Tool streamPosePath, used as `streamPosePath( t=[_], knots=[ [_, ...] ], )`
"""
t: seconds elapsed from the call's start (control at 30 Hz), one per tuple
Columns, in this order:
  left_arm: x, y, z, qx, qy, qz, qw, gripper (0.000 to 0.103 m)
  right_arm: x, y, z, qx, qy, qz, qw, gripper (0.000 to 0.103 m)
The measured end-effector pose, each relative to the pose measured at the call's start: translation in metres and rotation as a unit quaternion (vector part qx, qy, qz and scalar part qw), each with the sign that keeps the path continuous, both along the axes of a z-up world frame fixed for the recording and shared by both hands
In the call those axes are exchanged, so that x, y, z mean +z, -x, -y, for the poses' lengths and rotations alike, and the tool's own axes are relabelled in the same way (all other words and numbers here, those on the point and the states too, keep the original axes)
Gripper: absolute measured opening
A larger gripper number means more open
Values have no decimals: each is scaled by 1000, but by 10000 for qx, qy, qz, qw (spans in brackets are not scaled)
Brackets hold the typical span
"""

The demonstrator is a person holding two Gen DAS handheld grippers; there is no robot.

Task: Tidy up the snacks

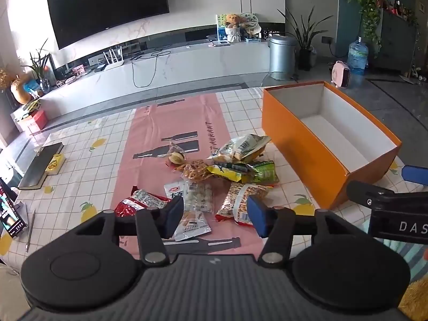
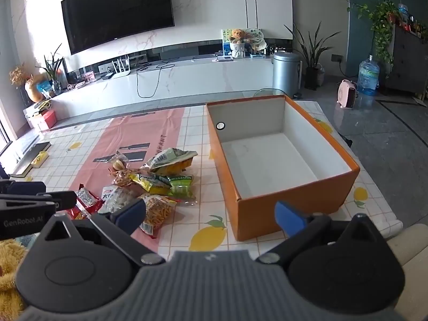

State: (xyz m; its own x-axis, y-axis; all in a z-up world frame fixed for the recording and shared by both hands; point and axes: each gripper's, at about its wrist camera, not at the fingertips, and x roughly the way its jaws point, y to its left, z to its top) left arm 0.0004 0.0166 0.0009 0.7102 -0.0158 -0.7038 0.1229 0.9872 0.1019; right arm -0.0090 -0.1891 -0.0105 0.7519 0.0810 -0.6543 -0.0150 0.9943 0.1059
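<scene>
Several snack packets [image 1: 214, 182] lie in a loose heap on the pink strip of the tablecloth; the same snack packets [image 2: 149, 184] show at the left in the right wrist view. An orange box [image 1: 318, 160] with a white, empty inside stands to their right, and this orange box [image 2: 256, 208] fills the middle of the right wrist view. My left gripper [image 1: 215, 218] hovers open above the near packets, nothing between its blue pads. My right gripper [image 2: 211, 218] is open wide, hovering in front of the box's near corner and holding nothing.
A dark flat book [image 1: 40, 165] and a small yellow box [image 1: 54, 163] lie at the table's left edge, with a phone [image 1: 10, 218] and a pen [image 1: 30, 230] nearer. Beyond the table are a TV cabinet [image 1: 187, 67], a metal bin [image 1: 282, 53] and a water bottle [image 1: 357, 56].
</scene>
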Motion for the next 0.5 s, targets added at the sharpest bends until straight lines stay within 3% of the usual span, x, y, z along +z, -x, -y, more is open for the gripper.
streamPosePath(
  t=[0.5],
  knots=[
    [-2, -3, -35, 81, 226, -86, 9997, 67, 0, -11, -26, -128, 261, -61, 9996, 99]
  ],
)
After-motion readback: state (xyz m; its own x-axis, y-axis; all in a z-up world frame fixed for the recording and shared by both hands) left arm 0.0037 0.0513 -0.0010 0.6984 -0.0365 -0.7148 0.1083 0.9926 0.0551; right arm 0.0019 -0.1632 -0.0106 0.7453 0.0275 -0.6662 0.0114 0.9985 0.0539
